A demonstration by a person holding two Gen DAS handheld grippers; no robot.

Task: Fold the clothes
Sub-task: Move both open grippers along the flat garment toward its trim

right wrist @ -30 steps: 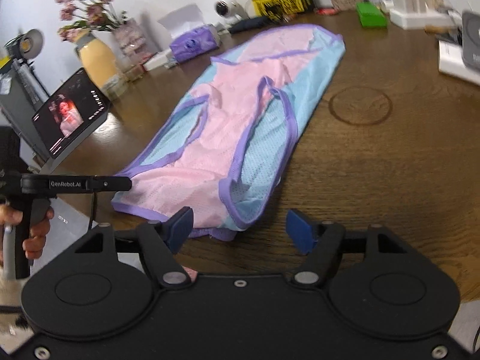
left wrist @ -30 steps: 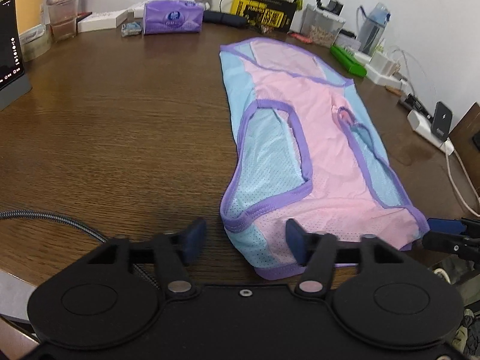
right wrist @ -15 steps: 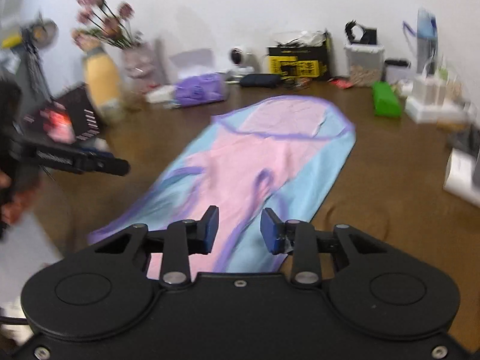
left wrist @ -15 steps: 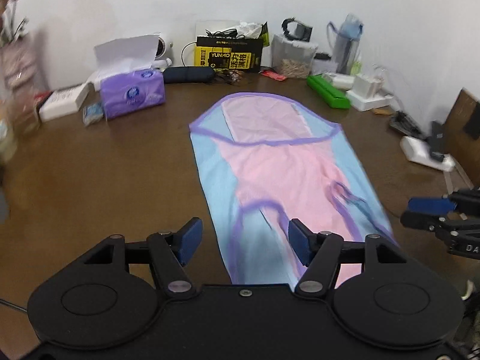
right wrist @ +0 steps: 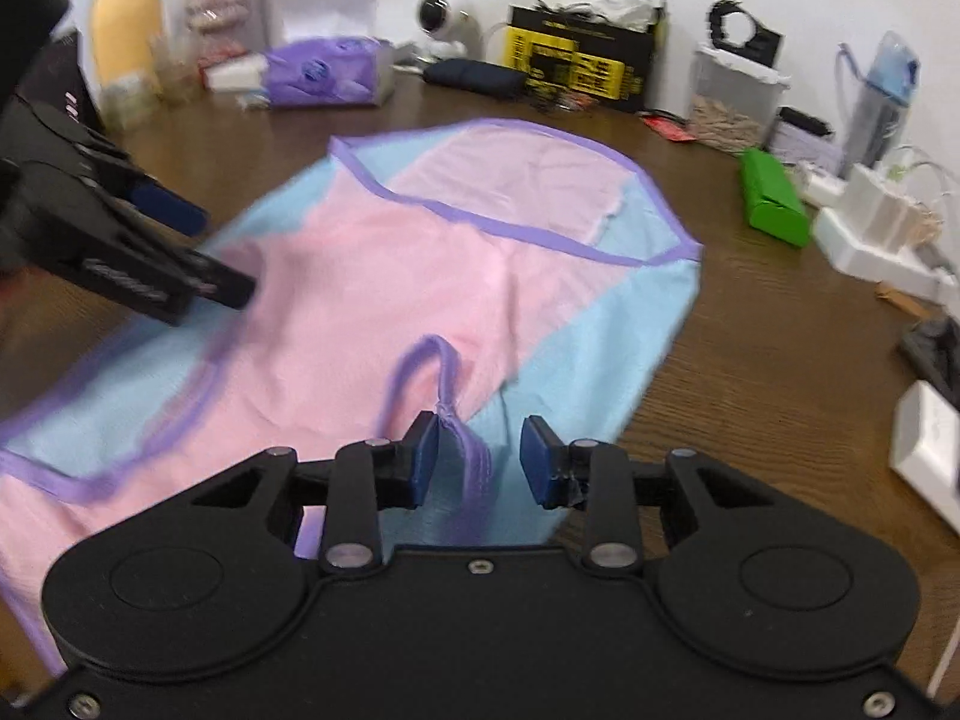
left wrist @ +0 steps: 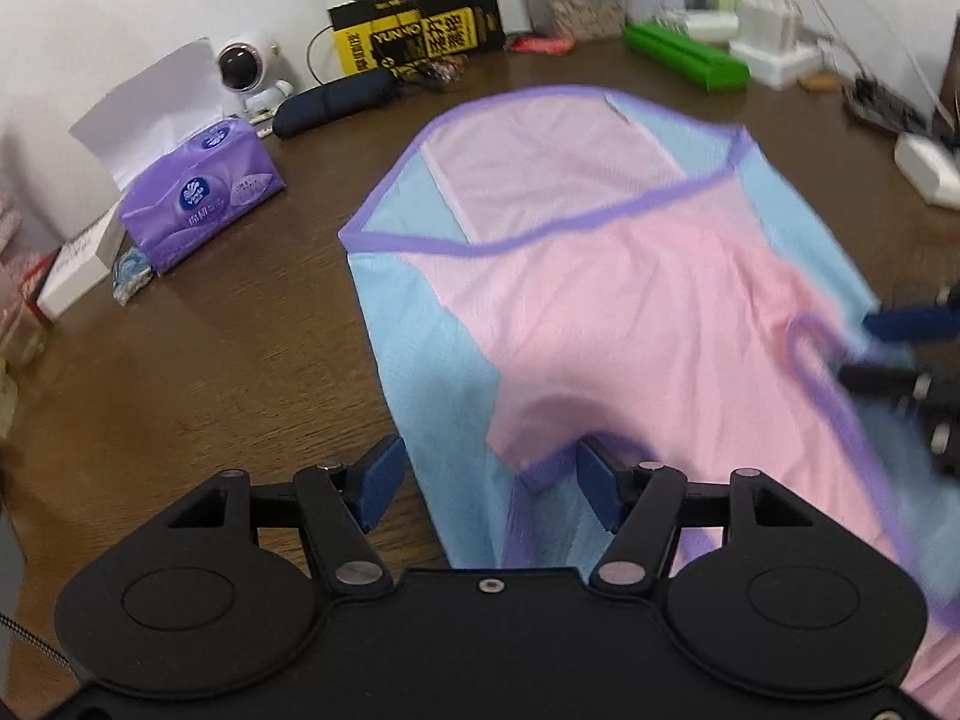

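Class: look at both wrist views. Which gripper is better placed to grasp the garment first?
Probably the right gripper: a bunched purple strap of the garment lies between its open jaws. The left gripper is open wider over flat fabric.

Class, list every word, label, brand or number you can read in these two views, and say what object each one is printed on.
"YUNMO": on the black and yellow box at the back of the table; its other characters are too blurred to read.
Purple tissue pack: a round logo with small print, unreadable.
Left gripper, seen from the right wrist camera: white lettering on its side, blurred beyond reading.
Garment: no text visible.
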